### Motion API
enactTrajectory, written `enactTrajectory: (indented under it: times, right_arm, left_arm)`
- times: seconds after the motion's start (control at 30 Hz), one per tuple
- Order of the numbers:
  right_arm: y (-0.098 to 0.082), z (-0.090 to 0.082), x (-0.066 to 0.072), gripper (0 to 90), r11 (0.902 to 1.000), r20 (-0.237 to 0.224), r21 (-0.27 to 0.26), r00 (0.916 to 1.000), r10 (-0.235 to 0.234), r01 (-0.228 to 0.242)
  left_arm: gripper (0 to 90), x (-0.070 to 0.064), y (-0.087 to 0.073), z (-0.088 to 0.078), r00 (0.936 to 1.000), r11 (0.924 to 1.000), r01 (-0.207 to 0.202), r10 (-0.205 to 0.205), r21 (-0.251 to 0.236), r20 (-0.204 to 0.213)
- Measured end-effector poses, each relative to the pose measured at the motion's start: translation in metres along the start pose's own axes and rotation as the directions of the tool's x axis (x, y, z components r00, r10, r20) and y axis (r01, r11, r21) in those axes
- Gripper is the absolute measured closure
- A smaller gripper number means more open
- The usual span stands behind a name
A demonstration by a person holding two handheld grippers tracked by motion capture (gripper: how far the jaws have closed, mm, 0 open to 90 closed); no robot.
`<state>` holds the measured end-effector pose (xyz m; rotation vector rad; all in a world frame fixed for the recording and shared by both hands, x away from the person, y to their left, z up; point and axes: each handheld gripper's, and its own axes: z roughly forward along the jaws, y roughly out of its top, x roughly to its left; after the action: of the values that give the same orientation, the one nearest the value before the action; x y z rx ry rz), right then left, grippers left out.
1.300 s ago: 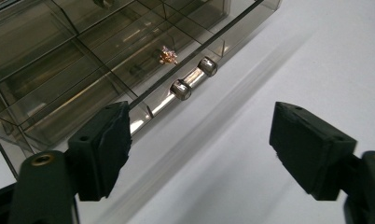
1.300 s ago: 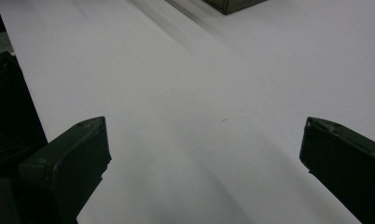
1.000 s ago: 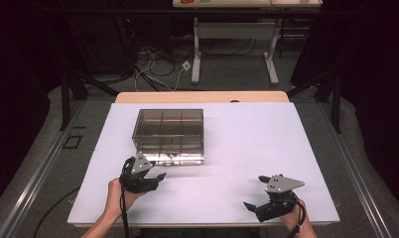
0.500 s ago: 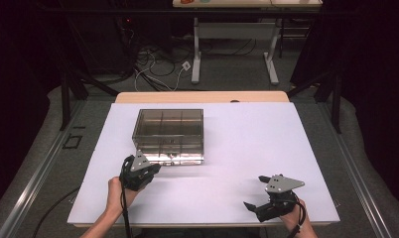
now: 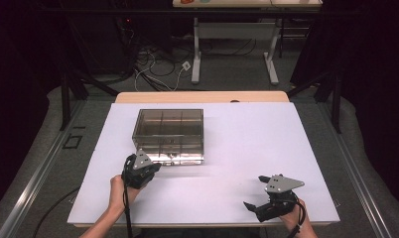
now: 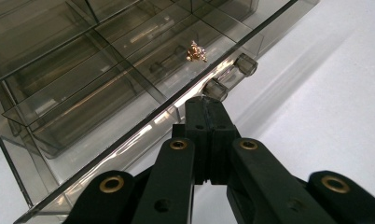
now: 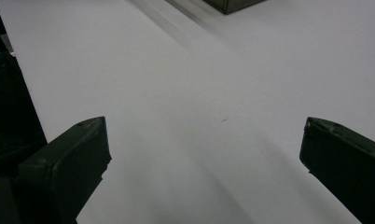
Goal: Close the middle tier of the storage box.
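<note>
Smoky clear plastic organiser box (image 5: 168, 135) sits on the white worktop (image 5: 247, 144), a small coppery cluster (image 6: 196, 51) in one compartment. Left claw (image 6: 205, 108) (jaws pressed together) touches its front edge; right claw (image 5: 253, 207) rests wide apart, well away.
</note>
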<state>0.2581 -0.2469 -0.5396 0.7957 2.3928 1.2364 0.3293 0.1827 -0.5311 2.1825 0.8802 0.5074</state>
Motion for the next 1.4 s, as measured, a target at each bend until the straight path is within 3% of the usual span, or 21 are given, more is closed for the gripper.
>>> enactTrajectory:
  times: [0.63, 1.4]
  right_arm:
    - [0.0, 0.0, 0.001, 1.0, 1.0, 0.002, 0.002, 1.0, 0.0, 0.0]
    - [0.0, 0.002, 0.001, 1.0, 1.0, -0.002, -0.001, 1.0, -0.003, 0.003]
  left_arm:
    - [89.8, -0.003, -0.001, 0.007, 0.9998, 1.0, -0.008, 0.008, -0.003, -0.016]
    - [89.8, 0.003, 0.002, 0.014, 0.9991, 0.9996, 0.005, -0.007, -0.029, -0.041]
